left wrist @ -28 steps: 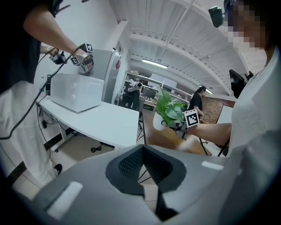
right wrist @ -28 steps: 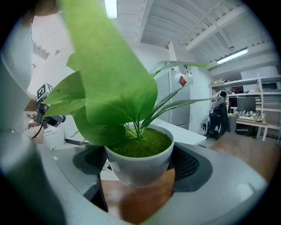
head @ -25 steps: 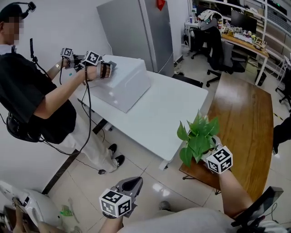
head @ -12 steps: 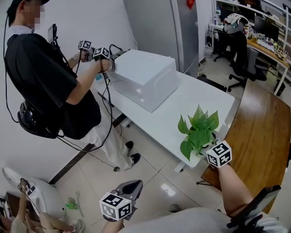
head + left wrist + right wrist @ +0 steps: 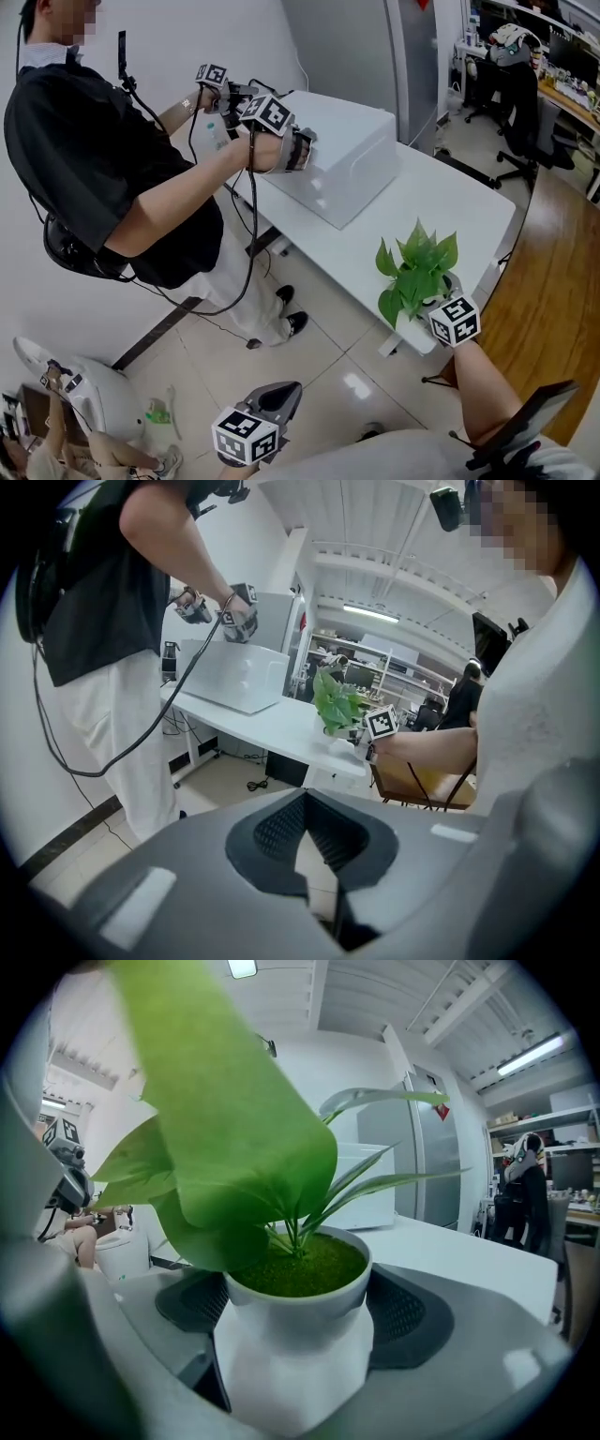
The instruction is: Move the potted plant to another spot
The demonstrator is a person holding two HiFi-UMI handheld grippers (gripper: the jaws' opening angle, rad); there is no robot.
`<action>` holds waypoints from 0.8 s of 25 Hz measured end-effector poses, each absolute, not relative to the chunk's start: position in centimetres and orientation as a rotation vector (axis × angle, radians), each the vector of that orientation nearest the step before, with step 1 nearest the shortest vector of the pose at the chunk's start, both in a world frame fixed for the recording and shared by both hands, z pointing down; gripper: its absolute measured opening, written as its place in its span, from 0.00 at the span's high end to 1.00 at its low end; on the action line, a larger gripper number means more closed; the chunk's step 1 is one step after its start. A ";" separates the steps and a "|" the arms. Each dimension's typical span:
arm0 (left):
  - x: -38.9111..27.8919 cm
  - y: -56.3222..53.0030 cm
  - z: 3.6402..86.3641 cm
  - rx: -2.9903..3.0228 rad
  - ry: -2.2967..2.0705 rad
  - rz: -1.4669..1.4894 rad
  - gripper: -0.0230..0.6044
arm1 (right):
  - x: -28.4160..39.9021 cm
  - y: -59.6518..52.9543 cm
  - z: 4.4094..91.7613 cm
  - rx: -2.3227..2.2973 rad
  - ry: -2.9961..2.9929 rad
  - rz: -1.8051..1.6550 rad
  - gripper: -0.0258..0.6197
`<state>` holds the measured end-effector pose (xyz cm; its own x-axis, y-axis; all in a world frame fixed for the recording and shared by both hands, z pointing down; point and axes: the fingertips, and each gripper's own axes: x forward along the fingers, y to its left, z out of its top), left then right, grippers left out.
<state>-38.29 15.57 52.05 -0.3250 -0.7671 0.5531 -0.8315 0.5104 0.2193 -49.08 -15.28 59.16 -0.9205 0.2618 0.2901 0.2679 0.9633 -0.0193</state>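
Currently my right hand-held gripper (image 5: 295,1321) reaches forward, clamped on the potted plant (image 5: 417,270) at the tabletop's (image 5: 450,202) near corner; my left hand-held gripper (image 5: 281,396) hangs low, clenched and empty.

A person in a black shirt (image 5: 103,169) is standing at the left side of the white tabletop (image 5: 441,202), reaching toward a white box (image 5: 352,159) sitting on it. A tall grey cabinet (image 5: 366,47) is standing behind the box. A wooden table (image 5: 553,309) is showing at the right, with a black office chair (image 5: 520,103) beyond it.
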 end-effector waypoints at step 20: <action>-39.4 15.0 52.6 1.322 -2.123 0.138 0.97 | -49.5 -15.1 60.6 -0.419 -2.808 0.006 0.24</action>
